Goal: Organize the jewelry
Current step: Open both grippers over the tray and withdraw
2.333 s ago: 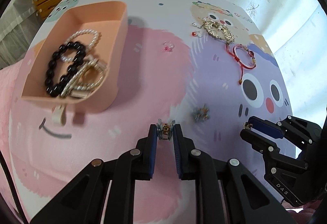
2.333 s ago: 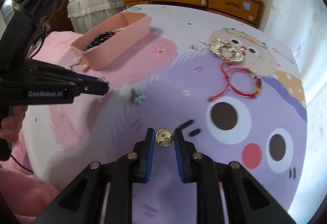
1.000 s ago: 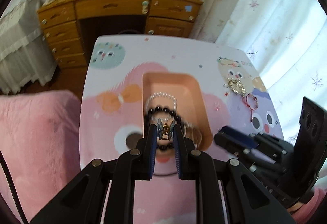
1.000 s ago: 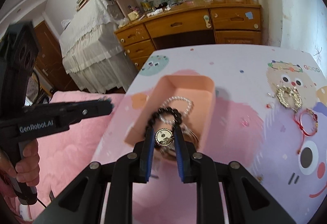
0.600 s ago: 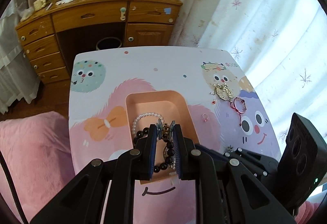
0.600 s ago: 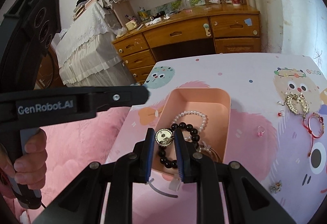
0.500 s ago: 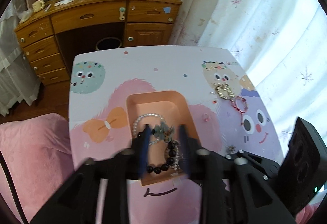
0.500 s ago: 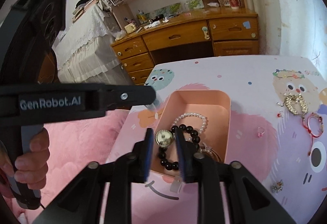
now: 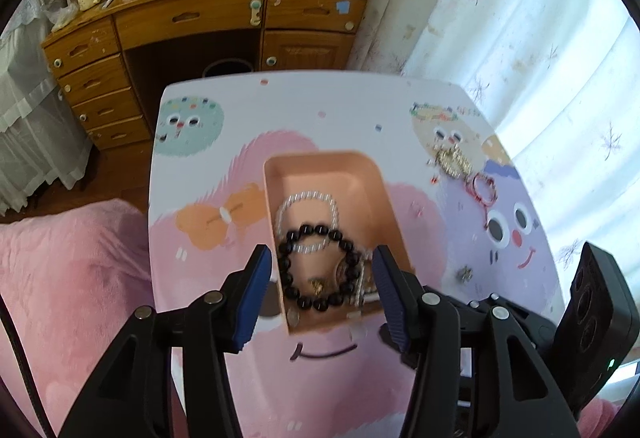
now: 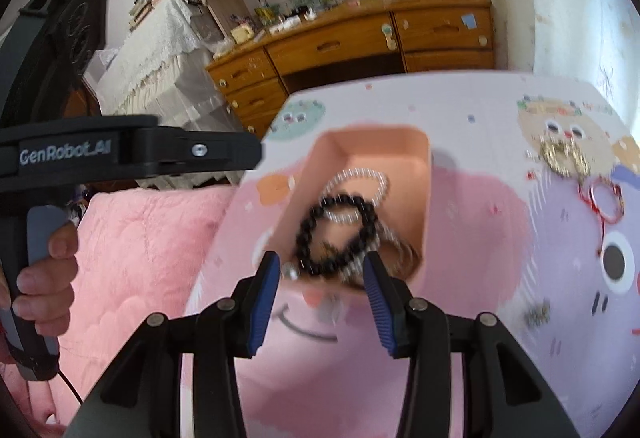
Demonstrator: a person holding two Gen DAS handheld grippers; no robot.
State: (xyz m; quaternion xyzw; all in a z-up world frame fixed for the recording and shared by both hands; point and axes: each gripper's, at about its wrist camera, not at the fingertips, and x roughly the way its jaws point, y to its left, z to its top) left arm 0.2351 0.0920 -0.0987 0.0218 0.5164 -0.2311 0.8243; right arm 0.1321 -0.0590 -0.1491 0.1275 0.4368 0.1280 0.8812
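Observation:
A peach tray (image 9: 376, 178) sits mid-table and holds a black bead bracelet (image 9: 320, 266), a pearl bracelet (image 9: 306, 214), silver pieces and a small gold piece (image 9: 317, 284). My left gripper (image 9: 322, 270) is open and empty, high above the tray's near end. My right gripper (image 10: 320, 270) is open and empty above the same tray (image 10: 424, 174); the black bracelet (image 10: 338, 234) shows blurred between its fingers. A gold ornament (image 9: 452, 160), a red cord bracelet (image 9: 482, 190) and a small charm (image 9: 464, 273) lie on the table to the right.
The table (image 9: 200, 238) has a cartoon-print cover. A pink quilt (image 9: 60, 278) lies to the left. A wooden desk with drawers (image 9: 200, 22) stands behind, and curtains (image 9: 540, 38) hang at the right. The left gripper's body (image 10: 120, 154) crosses the right wrist view.
Both grippers opened above the tray and let go of their small jewelry pieces, which are gone from between the fingers. A small gold piece now lies inside the black bracelet.

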